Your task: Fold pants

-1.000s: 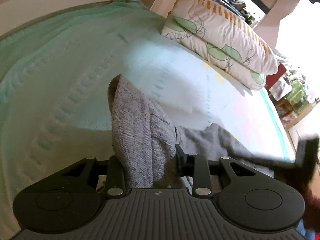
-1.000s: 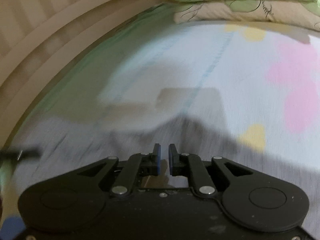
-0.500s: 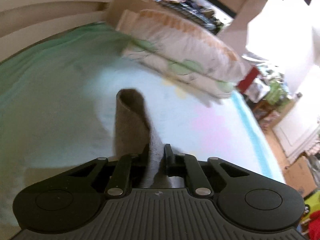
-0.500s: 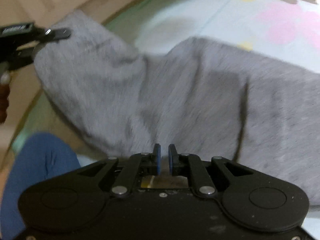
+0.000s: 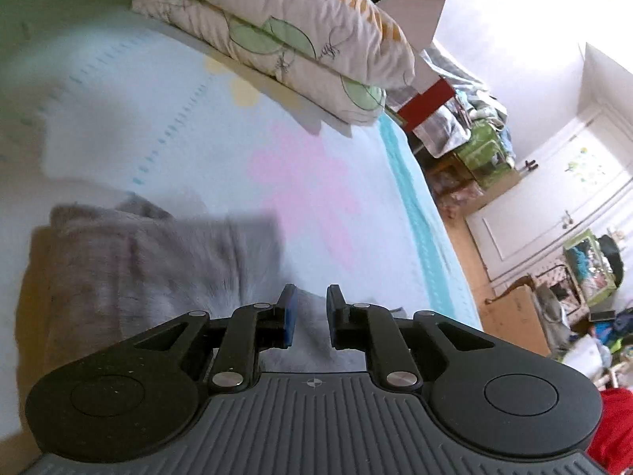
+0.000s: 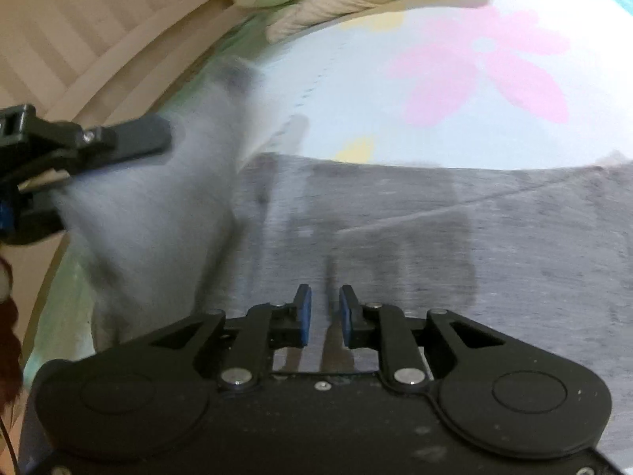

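Observation:
The grey pants (image 6: 435, 237) lie spread across the pale flowered bed sheet (image 6: 395, 118). At the left of the right wrist view, one end of them is lifted and blurred, hanging from my left gripper (image 6: 158, 138). In the left wrist view, my left gripper (image 5: 312, 293) has pale grey cloth filling the narrow gap between its blue pads, and the jaws are starting to open. The pants (image 5: 138, 269) lie bunched just ahead of it. My right gripper (image 6: 324, 293) hovers low over the flat cloth with its jaws opening. A thin crease runs between its pads, apart from both.
Two stacked leaf-print pillows (image 5: 296, 27) lie at the head of the bed. A wooden bed frame (image 6: 99, 39) runs along the far side. Past the sheet's teal edge (image 5: 415, 206) are the floor, boxes and clutter. A red sleeve (image 5: 617, 427) shows at the lower right.
The left gripper has swung sideways across the bed, carrying its end of the pants, which now lies lower and flatter. The right gripper's pads have parted and it has moved over the spread cloth.

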Demonstrator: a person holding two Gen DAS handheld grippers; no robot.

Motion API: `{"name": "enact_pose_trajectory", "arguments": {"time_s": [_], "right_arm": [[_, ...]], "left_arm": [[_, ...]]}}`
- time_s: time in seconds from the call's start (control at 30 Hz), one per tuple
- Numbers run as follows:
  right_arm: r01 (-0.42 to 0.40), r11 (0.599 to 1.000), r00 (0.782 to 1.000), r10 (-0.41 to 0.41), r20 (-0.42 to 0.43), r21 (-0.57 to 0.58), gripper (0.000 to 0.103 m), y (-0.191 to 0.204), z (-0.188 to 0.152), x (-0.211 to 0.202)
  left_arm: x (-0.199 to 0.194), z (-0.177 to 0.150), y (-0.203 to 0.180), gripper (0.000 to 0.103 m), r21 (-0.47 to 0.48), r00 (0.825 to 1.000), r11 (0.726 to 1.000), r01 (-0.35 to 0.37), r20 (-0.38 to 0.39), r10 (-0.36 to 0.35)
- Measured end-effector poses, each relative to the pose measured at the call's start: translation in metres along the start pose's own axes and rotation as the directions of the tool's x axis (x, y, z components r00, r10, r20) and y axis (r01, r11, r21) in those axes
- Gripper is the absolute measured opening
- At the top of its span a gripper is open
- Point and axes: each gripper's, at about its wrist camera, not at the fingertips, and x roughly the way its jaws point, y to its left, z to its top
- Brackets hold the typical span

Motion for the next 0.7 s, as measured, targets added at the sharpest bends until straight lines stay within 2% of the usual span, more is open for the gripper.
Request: {"name": "enact_pose_trajectory", "arguments": {"time_s": [0.13,0.17,0.23,0.27,0.33,0.4,0.5,0.6,0.7], "right_arm": [[0.04,0.999,0.999,-0.039,-0.006,0.008,0.024,-0.017,0.0,-0.012],[0.043,0.999,0.999,-0.043,0.003,0.023,0.026,-0.022,0.002,-0.014],[0.051,0.998,0.998,-0.052,0.029,0.038,0.033,-0.027,0.004,-0.019],[0.043,0.998,0.998,-0.045,0.054,0.047,0.035,-0.03,0.003,-0.026],[0.017,0.998,0.996,-0.023,0.091,0.068,0.048,-0.031,0.011,-0.027],[-0.022,0.996,0.993,0.012,0.117,0.083,0.059,-0.033,0.016,-0.029],[-0.077,0.994,0.994,0.07,0.088,0.075,0.069,-0.034,0.023,-0.029],[-0.14,0.988,0.99,0.139,0.022,0.062,0.07,-0.03,0.024,-0.022],[-0.139,0.989,0.989,0.141,-0.049,0.046,0.072,-0.028,0.024,-0.011]], "left_arm": [[-0.01,-0.003,-0.007,0.016,0.036,0.998,0.999,-0.039,0.051,0.037],[-0.018,-0.008,-0.009,0.017,0.051,0.996,0.996,-0.07,0.062,0.067],[-0.025,-0.016,-0.013,0.025,0.095,0.986,0.983,-0.155,0.079,0.148],[-0.028,-0.022,-0.014,0.025,0.113,0.978,0.973,-0.2,0.081,0.191],[-0.031,-0.035,-0.014,0.025,0.139,0.962,0.952,-0.272,0.073,0.264],[-0.032,-0.05,-0.017,0.025,0.154,0.951,0.938,-0.31,0.058,0.305],[-0.03,-0.074,-0.026,0.025,0.162,0.947,0.933,-0.321,0.033,0.32],[-0.03,-0.097,-0.03,0.025,0.15,0.947,0.936,-0.319,0.006,0.322],[-0.026,-0.109,-0.031,0.025,0.145,0.946,0.938,-0.315,-0.026,0.322]]}}
